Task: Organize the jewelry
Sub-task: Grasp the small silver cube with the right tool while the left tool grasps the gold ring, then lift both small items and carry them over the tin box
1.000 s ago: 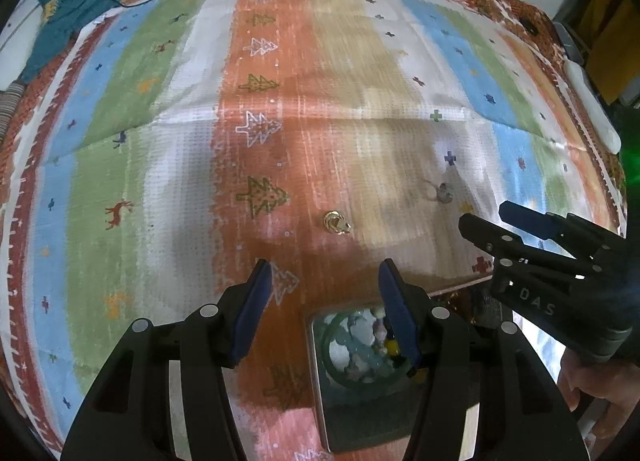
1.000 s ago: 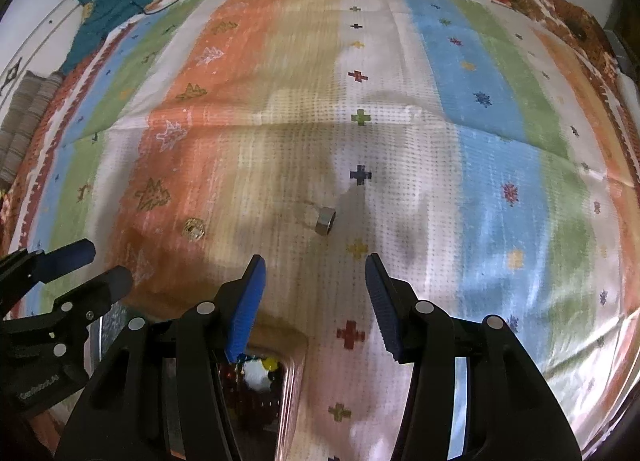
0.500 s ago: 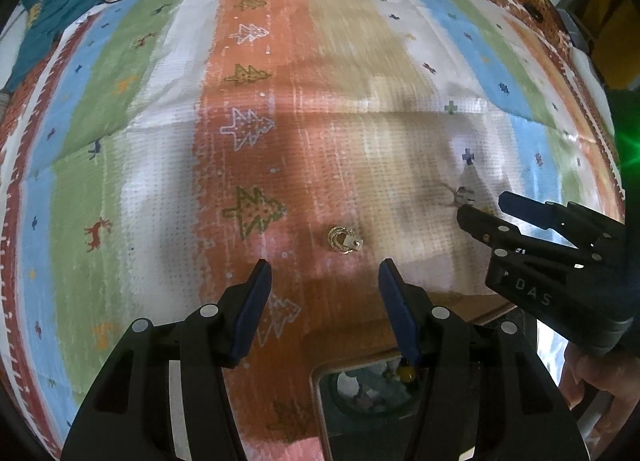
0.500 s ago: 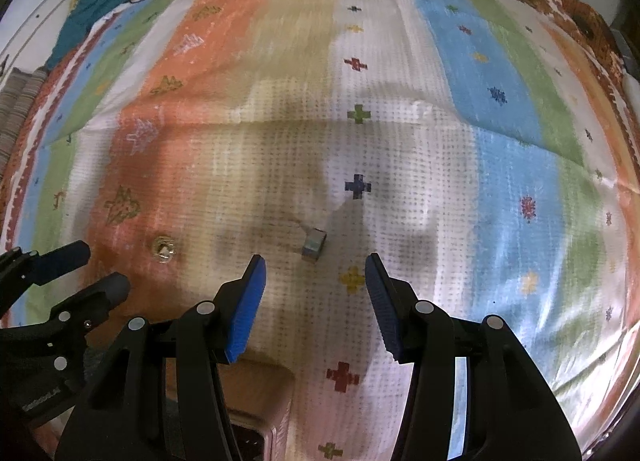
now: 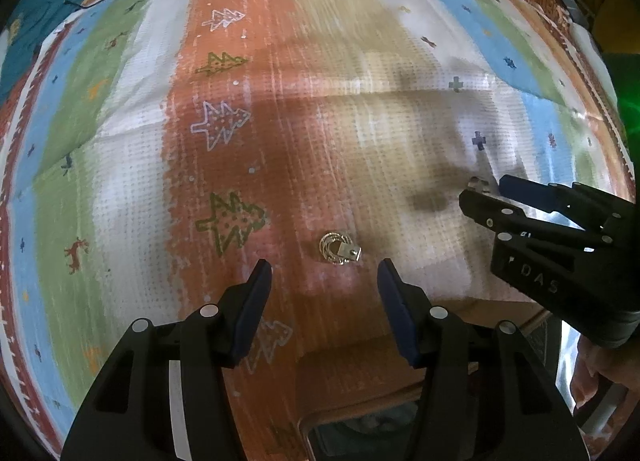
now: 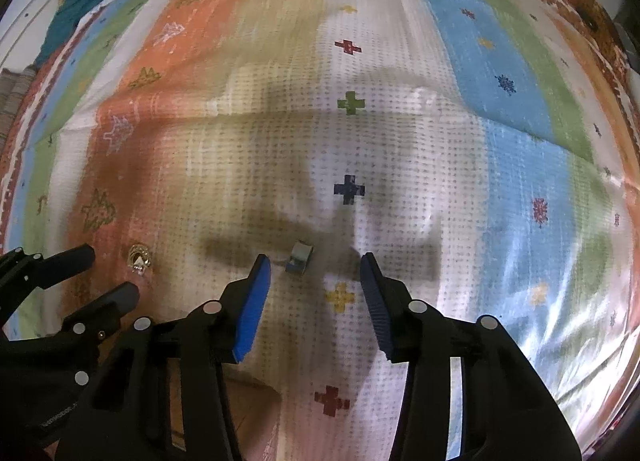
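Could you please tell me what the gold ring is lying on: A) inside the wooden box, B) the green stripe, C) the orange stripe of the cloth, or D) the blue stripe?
C: in the left wrist view the gold ring rests on the orange stripe of the patterned cloth, just ahead of the left tool.

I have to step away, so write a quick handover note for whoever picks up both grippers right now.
Left gripper: open, empty, just short of the gold ring on the orange stripe.
Right gripper: jaws closing, nothing gripped yet; the silver ring lies between the fingertips on the cloth.
Jewelry box: at the near edge, contents hidden.
Done: neither ring lifted.
Left: grasp each ring and carry it to the box.
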### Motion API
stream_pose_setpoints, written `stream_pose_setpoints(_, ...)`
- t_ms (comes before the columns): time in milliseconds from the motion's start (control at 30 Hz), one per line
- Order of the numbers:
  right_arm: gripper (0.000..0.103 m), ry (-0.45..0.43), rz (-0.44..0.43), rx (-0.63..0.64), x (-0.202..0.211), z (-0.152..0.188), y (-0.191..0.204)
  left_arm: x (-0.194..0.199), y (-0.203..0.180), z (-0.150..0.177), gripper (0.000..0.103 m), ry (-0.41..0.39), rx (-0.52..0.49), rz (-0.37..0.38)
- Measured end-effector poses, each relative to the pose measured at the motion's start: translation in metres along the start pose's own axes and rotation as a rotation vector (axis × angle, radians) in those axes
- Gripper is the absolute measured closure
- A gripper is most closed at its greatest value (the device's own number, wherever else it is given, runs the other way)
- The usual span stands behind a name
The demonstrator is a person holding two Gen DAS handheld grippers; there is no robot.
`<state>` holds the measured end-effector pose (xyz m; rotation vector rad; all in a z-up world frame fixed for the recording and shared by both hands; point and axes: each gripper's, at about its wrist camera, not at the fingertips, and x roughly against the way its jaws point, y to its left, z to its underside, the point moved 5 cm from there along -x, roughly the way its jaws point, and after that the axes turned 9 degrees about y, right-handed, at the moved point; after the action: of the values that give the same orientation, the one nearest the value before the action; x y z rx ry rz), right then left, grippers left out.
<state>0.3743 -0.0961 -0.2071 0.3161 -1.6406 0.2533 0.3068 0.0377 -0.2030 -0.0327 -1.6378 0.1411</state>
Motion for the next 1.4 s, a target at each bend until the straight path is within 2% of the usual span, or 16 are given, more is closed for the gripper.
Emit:
stream_pose_setpoints(67,0.060,0.004,0.003,-0.002,-0.001,-0.003,0.000,-0.002,0.000,-0.003,0.050,0.004,-0.001,-0.002)
stream_pose_setpoints(167,0.064,0.003,0.017,0.007,-0.002,-0.005,0.001,-0.009,0.001,-0.006,0.062,0.023,-0.006,-0.002)
stream_pose_setpoints(333,0.072,0.006,0.047,0.018,-0.006,-0.014,0.002,-0.013,-0.002,-0.012,0.062,0.023,-0.018,-0.006)
stream_pose_setpoints(400,0.076,0.004,0.050,0.022,-0.006,-0.016,0.002,-0.016,-0.007,-0.016,0.070,0.029,-0.023,-0.008)
stream_pose_setpoints(500,0.083,0.003,0.045,0.027,-0.006,-0.015,0.004,-0.019,-0.008,-0.018,0.082,0.037,-0.034,-0.054)
stream_pose_setpoints(600,0.091,-0.001,0.045,0.038,-0.005,-0.011,0.003,-0.021,-0.009,-0.017,0.089,0.046,-0.045,-0.074)
stream_pose_setpoints(667,0.092,-0.009,0.050,0.045,-0.005,-0.010,0.004,-0.021,-0.007,-0.017,0.094,0.044,-0.043,-0.084)
stream_pose_setpoints(1167,0.094,-0.061,0.036,0.061,0.015,0.008,0.001,0.005,0.013,-0.014,0.094,-0.022,0.012,-0.070)
stream_pose_setpoints(1400,0.094,-0.100,0.031,0.071,0.038,0.019,0.000,0.035,0.007,-0.005,0.094,-0.082,0.016,-0.041)
